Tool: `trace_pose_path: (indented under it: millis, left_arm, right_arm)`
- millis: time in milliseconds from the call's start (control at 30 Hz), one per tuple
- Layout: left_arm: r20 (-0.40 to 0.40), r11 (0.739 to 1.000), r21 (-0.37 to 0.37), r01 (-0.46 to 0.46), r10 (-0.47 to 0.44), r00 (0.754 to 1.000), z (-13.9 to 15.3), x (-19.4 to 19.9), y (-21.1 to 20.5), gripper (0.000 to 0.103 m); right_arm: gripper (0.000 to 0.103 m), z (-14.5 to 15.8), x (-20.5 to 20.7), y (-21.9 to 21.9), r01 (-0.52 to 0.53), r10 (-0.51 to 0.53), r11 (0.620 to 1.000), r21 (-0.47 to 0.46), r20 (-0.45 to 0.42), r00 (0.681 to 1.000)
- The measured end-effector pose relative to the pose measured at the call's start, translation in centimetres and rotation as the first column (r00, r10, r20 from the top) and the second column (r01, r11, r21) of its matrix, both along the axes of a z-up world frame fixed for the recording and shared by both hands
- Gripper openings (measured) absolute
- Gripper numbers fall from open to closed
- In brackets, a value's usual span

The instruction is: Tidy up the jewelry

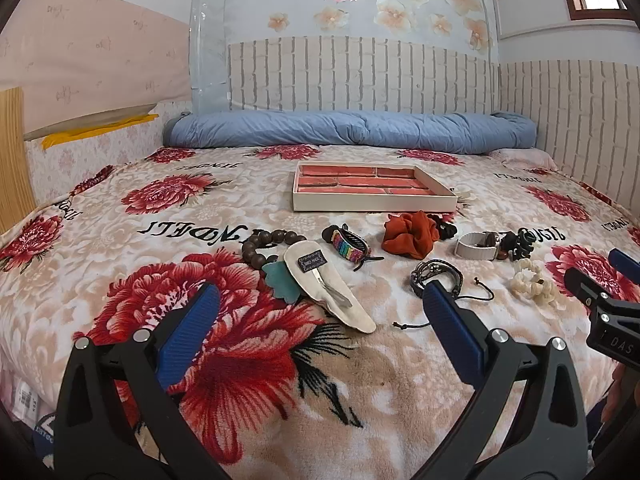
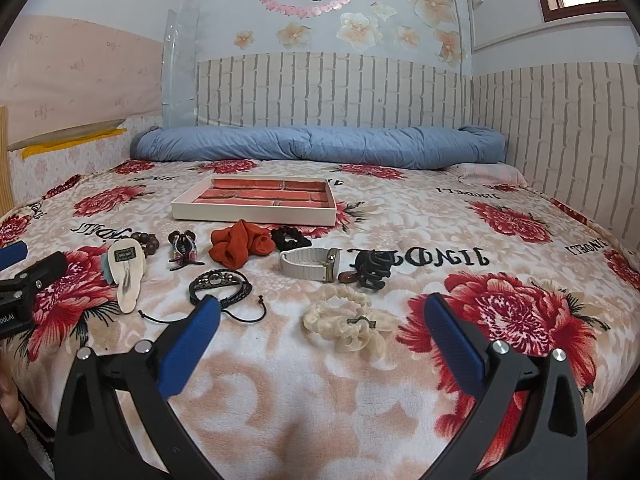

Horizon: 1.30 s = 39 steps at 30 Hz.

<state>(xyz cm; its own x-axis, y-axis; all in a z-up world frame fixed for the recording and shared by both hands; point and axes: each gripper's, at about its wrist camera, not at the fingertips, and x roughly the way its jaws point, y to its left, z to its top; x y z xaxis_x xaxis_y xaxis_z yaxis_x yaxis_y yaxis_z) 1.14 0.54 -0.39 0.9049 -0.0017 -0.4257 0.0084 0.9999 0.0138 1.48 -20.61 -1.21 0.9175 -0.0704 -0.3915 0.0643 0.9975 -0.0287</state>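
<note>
- Left gripper is wide open and holds nothing.
- Right gripper is wide open too, empty, above the blanket.
- Cream clip, black bracelet, watch and red scrunchie lie in front of the tray.

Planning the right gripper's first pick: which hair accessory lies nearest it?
The cream scrunchie, lying between the right gripper fingers' line of sight; the orange scrunchie and black claw clip sit farther back.

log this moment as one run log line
stage: not started | left gripper: open, empty | right gripper: open, empty | tray: empty | jewelry: all on blanket
</note>
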Motion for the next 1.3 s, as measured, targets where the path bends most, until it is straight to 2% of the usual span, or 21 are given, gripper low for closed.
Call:
trace_pose_path:
  millis: [967,1167,1300]
  left_arm:
    - [-0.045,1.000,-0.011,0.017,-0.018,0.999,-0.4,1.4,0.2,0.098]
    - [-0.056,0.999,-0.014,0.033,-0.034,0.998,-0.5,2.2,0.2,0.098]
    - [-0.057,0.999,-0.009,0.038,-0.039,0.998,-0.4,2.8,0.2,0.098]
  right_arm:
    - [0.099,-1.2,1.0,0.4,-0.028,0.029,0.999,0.022,-0.043,0.999]
    - [0.099,-0.7,1.4,0.2,-0.021,0.022,0.999,0.042,-0.032,0.999]
    - [0.099,-0.5,1.8,0.0,0.023,-0.022,0.999,0.023,-0.024,0.999]
